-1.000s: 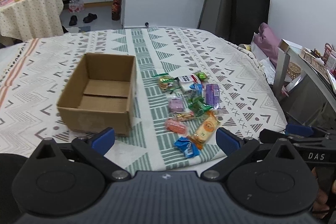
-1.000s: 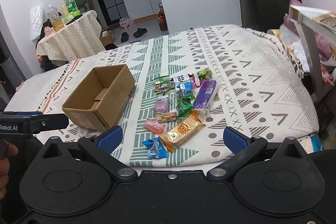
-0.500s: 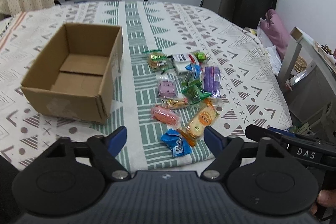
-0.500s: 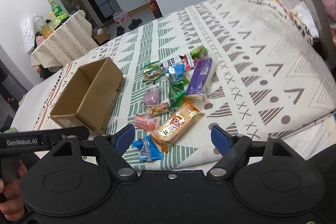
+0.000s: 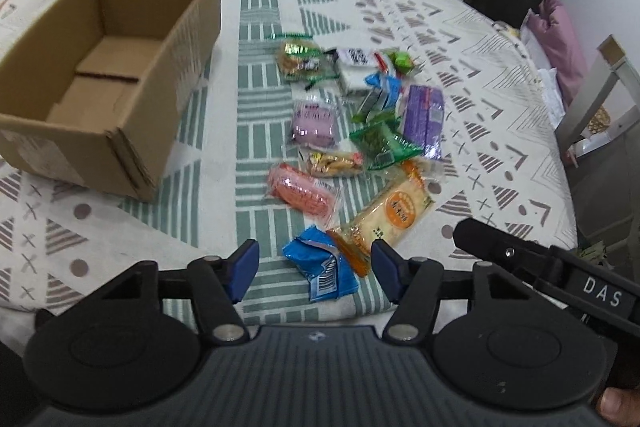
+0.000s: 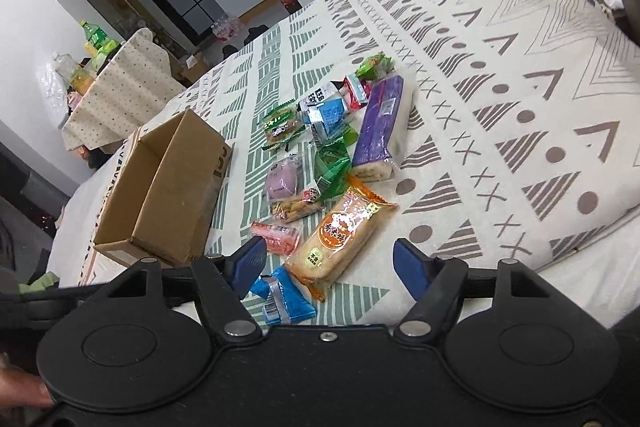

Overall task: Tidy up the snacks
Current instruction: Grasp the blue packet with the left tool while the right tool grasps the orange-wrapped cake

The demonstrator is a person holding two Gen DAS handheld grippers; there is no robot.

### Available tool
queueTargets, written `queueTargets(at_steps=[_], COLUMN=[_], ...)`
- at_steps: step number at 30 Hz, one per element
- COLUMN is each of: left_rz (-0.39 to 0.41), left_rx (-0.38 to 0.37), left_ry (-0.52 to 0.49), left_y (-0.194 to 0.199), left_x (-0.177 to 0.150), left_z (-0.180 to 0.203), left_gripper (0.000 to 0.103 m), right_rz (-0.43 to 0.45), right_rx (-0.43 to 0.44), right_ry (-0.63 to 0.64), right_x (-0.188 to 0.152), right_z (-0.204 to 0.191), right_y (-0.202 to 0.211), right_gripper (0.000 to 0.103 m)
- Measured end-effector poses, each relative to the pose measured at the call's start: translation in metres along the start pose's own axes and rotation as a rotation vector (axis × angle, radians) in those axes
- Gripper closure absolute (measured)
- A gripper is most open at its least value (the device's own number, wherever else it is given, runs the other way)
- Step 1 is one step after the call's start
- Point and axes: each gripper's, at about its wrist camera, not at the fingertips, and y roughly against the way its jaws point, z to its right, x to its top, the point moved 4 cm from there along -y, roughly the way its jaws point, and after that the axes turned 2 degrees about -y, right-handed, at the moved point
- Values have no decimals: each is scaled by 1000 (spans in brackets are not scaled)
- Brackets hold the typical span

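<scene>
Currently the step in hand appears to be the approach for the first pick: the box (image 5: 100, 75) stands empty on the bed (image 5: 460, 67), with every snack lying loose just right of it. Both the left gripper (image 5: 314, 269) and the right gripper (image 6: 330, 263) are spread wide and hold nothing, each poised over the end of the pile farthest from the box's back wall. Next, one gripper should descend, likely the left astride the blue packet (image 5: 322, 269) or the right astride the orange packet (image 6: 340, 231), then clamp and carry it into the box.

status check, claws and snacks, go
Left claw open, right claw open, both empty. Brown cardboard box empty, wrapped snacks loose on patterned cloth. Path clear.
</scene>
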Motion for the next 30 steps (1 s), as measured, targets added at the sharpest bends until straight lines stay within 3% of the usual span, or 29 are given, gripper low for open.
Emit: queueTargets(at_steps=[11, 14, 16, 20, 30], left_rz=[-84, -116, -126, -96, -35], left_rx=[29, 26, 24, 36, 96], left_ry=[96, 122, 140, 139, 147], left_y=[-47, -57, -62, -56, -34], left_x=[-4, -7, -9, -6, 6], left_z=[-3, -5, -6, -8, -29], left_gripper=[50, 57, 67, 75, 75], right_rz=[-46, -57, -64, -86, -96], right_rx=[-15, -10, -11, -25, -55], right_ry=[-84, -110, -121, -137, -96], right_x=[6, 6, 7, 6, 4], right_z=[16, 18, 19, 20, 4], right_y=[-38, -45, -50, -60, -78], right_gripper=[39, 39, 39, 39, 39])
